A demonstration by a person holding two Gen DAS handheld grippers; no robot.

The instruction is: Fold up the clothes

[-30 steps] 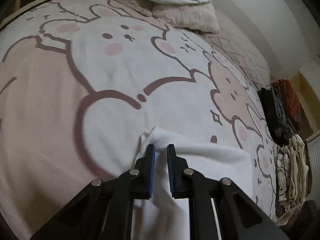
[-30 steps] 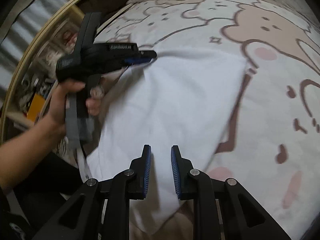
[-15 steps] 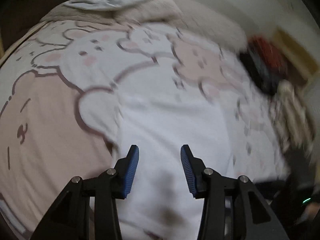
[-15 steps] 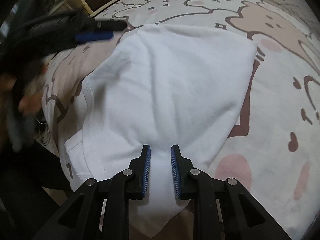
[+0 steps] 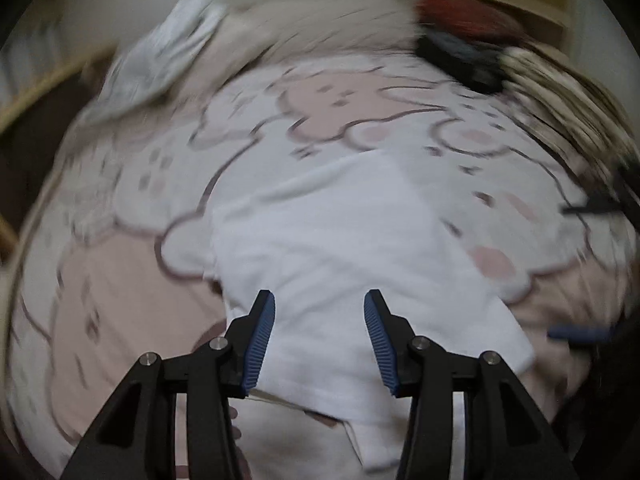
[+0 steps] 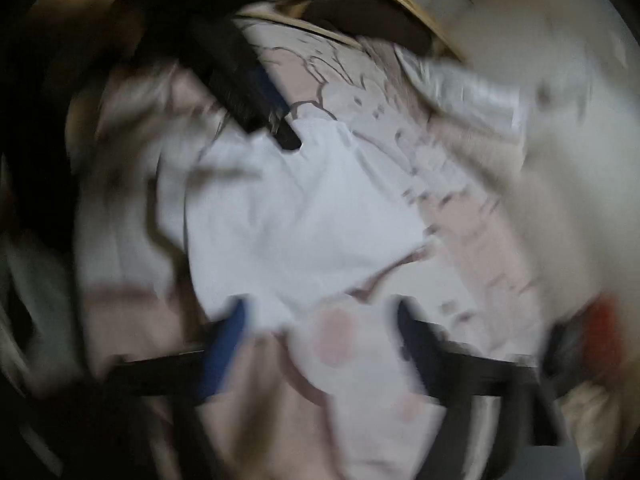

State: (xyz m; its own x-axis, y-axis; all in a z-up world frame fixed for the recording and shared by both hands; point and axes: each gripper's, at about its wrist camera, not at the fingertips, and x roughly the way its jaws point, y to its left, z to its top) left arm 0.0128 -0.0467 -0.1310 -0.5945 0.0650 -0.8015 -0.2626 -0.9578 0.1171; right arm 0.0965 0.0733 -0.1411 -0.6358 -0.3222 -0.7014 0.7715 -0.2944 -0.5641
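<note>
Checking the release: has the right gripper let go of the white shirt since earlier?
Yes: right gripper has just opened, over the bunny blanket beside the white shirt.

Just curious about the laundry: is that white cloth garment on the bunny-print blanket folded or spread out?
Folded. The white cloth garment lies as a compact doubled slab with straight edges, one layer showing beneath another at its near end.

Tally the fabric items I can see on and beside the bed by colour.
White garment, folded on the bed: 1
Pink-and-white bunny blanket: 1
Pale crumpled bedding at the far end: 1
Red item in the side pile: 1
Dark item in the side pile: 1
Cream item in the side pile: 1
Total: 6
</note>
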